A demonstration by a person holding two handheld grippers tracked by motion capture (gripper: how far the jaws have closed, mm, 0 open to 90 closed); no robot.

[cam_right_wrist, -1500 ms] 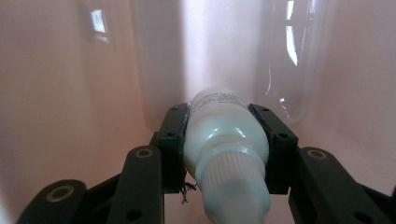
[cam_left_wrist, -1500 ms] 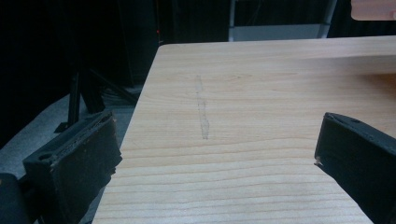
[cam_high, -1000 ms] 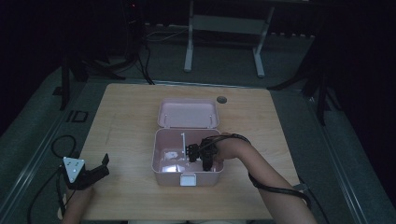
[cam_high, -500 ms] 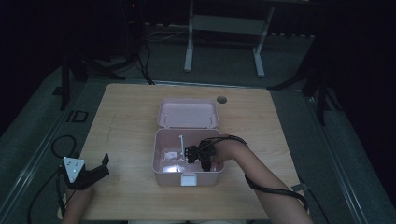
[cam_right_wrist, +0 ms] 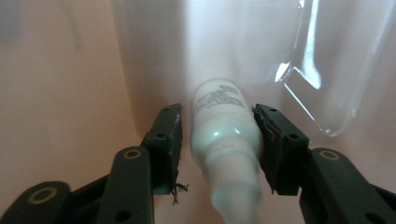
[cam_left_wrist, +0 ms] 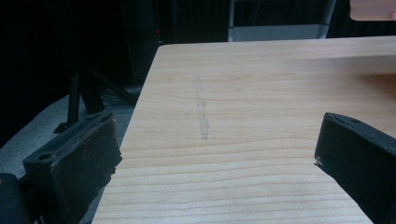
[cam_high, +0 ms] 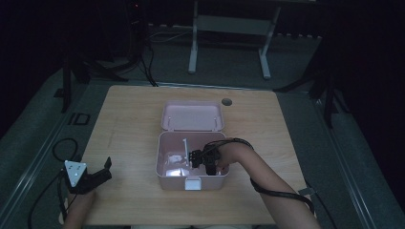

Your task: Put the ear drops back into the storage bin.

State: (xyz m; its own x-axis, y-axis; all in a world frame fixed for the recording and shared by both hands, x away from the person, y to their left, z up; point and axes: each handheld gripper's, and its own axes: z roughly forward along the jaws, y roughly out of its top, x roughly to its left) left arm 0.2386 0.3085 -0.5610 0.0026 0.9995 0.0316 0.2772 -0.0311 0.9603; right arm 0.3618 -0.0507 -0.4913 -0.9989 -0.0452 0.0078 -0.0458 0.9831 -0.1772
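An open pink box [cam_high: 161, 175] stands mid-table, its lid [cam_high: 193, 116] folded back. My right gripper [cam_high: 195, 159] reaches into it from the right. In the right gripper view a small white bottle [cam_right_wrist: 224, 126] lies on the box floor between the jaws of that gripper [cam_right_wrist: 217, 133]. The right pad touches the bottle, while a thin gap shows at the left pad, so the gripper is open around it. My left gripper [cam_high: 108, 168] rests open at the table's front left corner, and its own view [cam_left_wrist: 215, 140] has just bare wood between the jaws.
A clear plastic piece [cam_right_wrist: 322, 70] lies just right of the bottle inside the box. The wooden table [cam_high: 129, 119] has a round cable hole [cam_high: 226, 101] behind the lid. Dark floor and stand legs surround the table.
My right gripper has moved leftward inside the box, deeper toward its middle. The left gripper has stayed put.
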